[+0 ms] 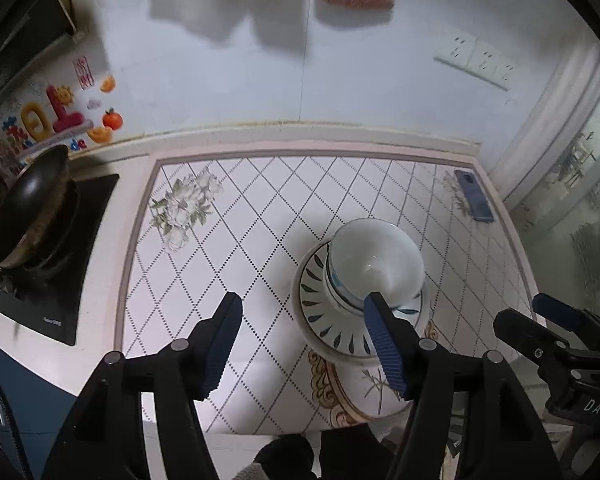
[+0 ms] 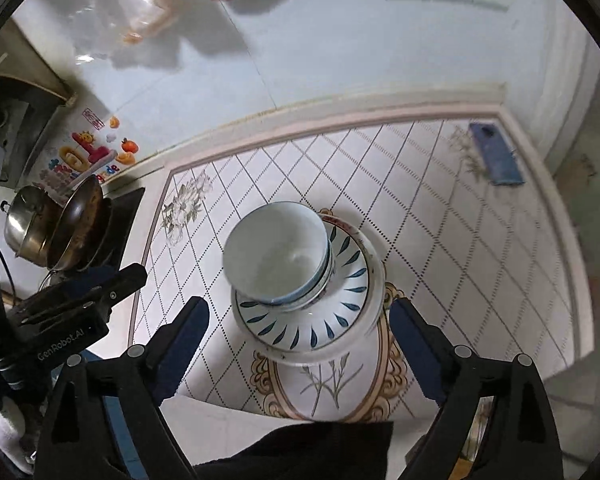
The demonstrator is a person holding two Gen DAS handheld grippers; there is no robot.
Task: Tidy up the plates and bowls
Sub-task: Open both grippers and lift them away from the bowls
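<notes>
A white bowl (image 1: 376, 260) sits nested in other bowls on a plate with blue leaf marks (image 1: 320, 312), which rests on a larger white plate, all stacked on the tiled counter. My left gripper (image 1: 302, 300) hangs above the counter, open and holding nothing, with its right finger in front of the stack's near edge. In the right wrist view the same bowl (image 2: 276, 252) and leaf plate (image 2: 340, 316) lie below my right gripper (image 2: 298, 305). Its jaws stand wide open and high above the stack, touching nothing.
A dark wok (image 1: 32, 208) sits on a black cooktop (image 1: 60, 280) at the left, with a steel pot (image 2: 28, 220) behind it. A blue phone (image 2: 496, 156) lies at the counter's back right corner. The tiled wall with sockets (image 1: 476, 60) rises behind.
</notes>
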